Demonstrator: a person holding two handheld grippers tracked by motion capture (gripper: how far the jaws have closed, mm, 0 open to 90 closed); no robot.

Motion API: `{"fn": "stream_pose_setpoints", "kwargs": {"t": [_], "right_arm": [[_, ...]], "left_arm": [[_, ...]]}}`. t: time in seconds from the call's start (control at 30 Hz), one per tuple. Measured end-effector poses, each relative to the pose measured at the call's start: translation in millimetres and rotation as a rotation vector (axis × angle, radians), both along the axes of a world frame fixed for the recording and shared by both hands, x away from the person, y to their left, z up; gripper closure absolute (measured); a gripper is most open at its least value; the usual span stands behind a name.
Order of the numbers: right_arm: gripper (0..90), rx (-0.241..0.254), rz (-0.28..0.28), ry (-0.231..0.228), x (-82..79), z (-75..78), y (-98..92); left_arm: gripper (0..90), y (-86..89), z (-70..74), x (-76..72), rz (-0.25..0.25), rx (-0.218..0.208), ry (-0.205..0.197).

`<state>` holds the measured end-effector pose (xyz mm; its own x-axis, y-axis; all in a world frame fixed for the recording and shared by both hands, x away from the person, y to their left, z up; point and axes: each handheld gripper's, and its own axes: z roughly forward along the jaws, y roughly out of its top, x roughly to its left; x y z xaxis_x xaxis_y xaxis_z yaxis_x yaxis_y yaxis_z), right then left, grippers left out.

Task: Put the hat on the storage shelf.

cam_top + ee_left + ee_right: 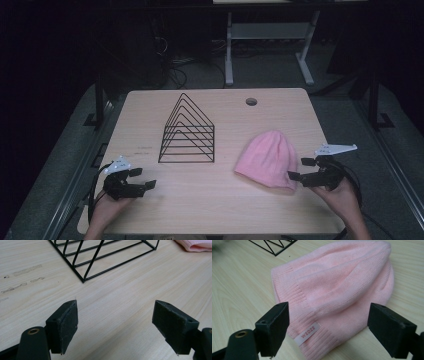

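Pink knit beanie (268, 157): flat on wooden table (210, 210), right of centre, ribbed cuff toward near edge, woven "WEDZE" tag (308, 333) on cuff. Likely soft, light, limp; prone to sagging and folding on lifting; not fragile. Best hold judged at doubled ribbed cuff near tag, thicker and less stretchy than crown.

Right gripper (301, 168): jaws spread wide, empty, just beside cuff's near right edge.

Left gripper (145, 179): jaws parted, empty, over bare table at near left.

Black wire rack (187, 131): upright, left of beanie, well apart.
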<state>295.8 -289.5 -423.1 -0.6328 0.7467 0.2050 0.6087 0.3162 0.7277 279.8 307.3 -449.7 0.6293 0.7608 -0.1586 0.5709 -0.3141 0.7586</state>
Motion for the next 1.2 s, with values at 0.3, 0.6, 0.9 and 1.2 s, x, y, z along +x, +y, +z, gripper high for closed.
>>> {"fn": "stream_pose_setpoints", "kwargs": {"t": [0.3, 0.6, 0.9, 1.2], "right_arm": [[18.1, -0.012, 0.003, 0.036, 27.1, 12.4, -0.5], [19.2, -0.013, 0.003, 0.066, 57.2, 17.2, -0.3], [20.4, -0.014, 0.003, 0.089, 91.7, 19.2, 0.7], [22.6, -0.016, 0.003, 0.124, 123.3, 15.0, 6.9]], "left_arm": [[20.2, -1.1, 0.6, 3.5, -0.006, -0.021, 0.002], [20.2, 0.9, 0.2, 5.5, 0.003, -0.029, -0.002], [20.2, 4.3, 1.2, 5.4, 0.019, -0.033, -0.007], [20.2, 9.5, 1.8, 6.6, 0.036, -0.051, -0.012]]}}
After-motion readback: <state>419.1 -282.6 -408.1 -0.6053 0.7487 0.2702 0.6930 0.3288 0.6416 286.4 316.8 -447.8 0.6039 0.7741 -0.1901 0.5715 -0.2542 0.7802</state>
